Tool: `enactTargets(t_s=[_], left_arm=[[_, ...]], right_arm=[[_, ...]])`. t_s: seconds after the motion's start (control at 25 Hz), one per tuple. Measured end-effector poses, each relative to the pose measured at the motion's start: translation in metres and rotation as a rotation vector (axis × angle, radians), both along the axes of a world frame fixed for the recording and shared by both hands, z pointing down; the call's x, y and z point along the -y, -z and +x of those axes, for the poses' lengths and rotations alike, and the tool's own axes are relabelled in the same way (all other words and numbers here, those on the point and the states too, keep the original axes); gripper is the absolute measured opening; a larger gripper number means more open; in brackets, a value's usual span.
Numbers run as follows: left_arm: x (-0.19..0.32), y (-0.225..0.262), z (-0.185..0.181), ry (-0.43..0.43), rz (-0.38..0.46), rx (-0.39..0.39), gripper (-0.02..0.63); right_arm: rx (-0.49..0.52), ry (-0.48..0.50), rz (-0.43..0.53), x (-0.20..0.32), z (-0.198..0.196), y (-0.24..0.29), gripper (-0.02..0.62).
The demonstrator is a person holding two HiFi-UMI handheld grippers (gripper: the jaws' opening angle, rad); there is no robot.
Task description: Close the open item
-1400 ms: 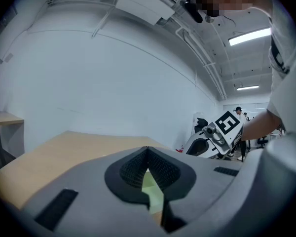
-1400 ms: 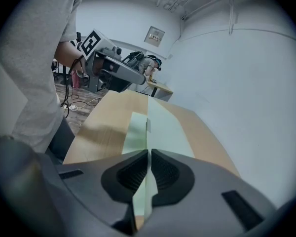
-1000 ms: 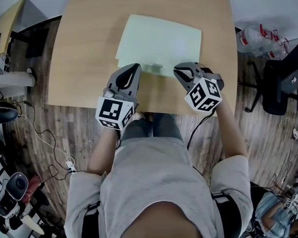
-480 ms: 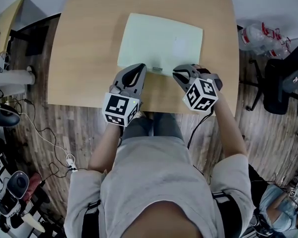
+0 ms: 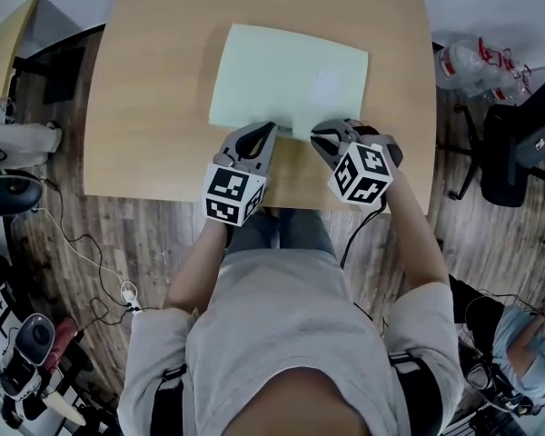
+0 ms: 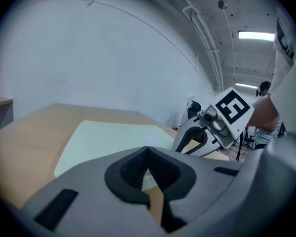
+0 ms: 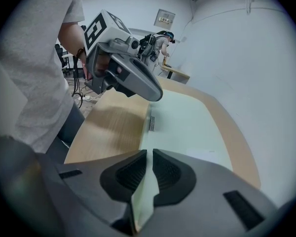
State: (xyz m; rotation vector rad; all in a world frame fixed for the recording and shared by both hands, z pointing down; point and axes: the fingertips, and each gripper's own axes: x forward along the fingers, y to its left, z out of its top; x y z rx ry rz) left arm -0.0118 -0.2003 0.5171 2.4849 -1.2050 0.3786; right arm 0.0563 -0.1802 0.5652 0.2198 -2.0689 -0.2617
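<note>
A flat pale green case (image 5: 291, 75) lies on the wooden table (image 5: 154, 107), its lid down. Both grippers sit at its near edge. My left gripper (image 5: 271, 130) points at that edge from the left, and its jaws meet at the tips with nothing clearly between them (image 6: 148, 154). My right gripper (image 5: 318, 134) has the case's thin near edge (image 7: 140, 201) between its pads, and its jaws are opening. A small grey tab (image 7: 152, 123) sits on the near edge between the two grippers. The left gripper's tip (image 7: 155, 95) hovers just above that tab.
The table's front edge lies right under the grippers, against the person's lap. Plastic bottles (image 5: 477, 66) and a black office chair (image 5: 527, 148) stand on the floor to the right. Cables (image 5: 82, 252) trail on the floor at the left.
My left gripper has moved right and forward up to the case's near edge. The right gripper has shifted slightly left. The case's front edge looks flatter than before.
</note>
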Motion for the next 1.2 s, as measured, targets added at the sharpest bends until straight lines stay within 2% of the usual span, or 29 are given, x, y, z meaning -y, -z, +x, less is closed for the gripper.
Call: enactTargets(t_s=[0.24,0.68,0.84,0.96,1.04,1.2], left_arm=[[0.002,-0.021,0.015,-0.022,-0.057,0.045,0.012],[0.009,-0.041,0.028,-0.022,-0.133,0.123,0.012],[0.01,-0.043,0.028,-0.01,-0.146,0.074,0.012],[0.01,-0.041,0.028,-0.011,-0.15,0.054,0.012],[0.009,-0.04,0.029,-0.013,-0.151,0.051,0.012],[0.008,-0.033,0.023,-0.009,-0.14,0.033,0.012]], right_arm=[[-0.031,0.005,-0.027,-0.001,0.001,0.0,0.037],[-0.012,0.001,-0.043,0.0,0.002,0.0,0.037],[0.002,-0.016,-0.033,0.001,0.003,-0.001,0.047],[0.037,-0.051,-0.024,0.001,0.004,0.001,0.055],[0.08,-0.089,-0.052,-0.002,0.004,0.002,0.06],[0.23,-0.218,-0.092,-0.001,0.001,0.018,0.066]])
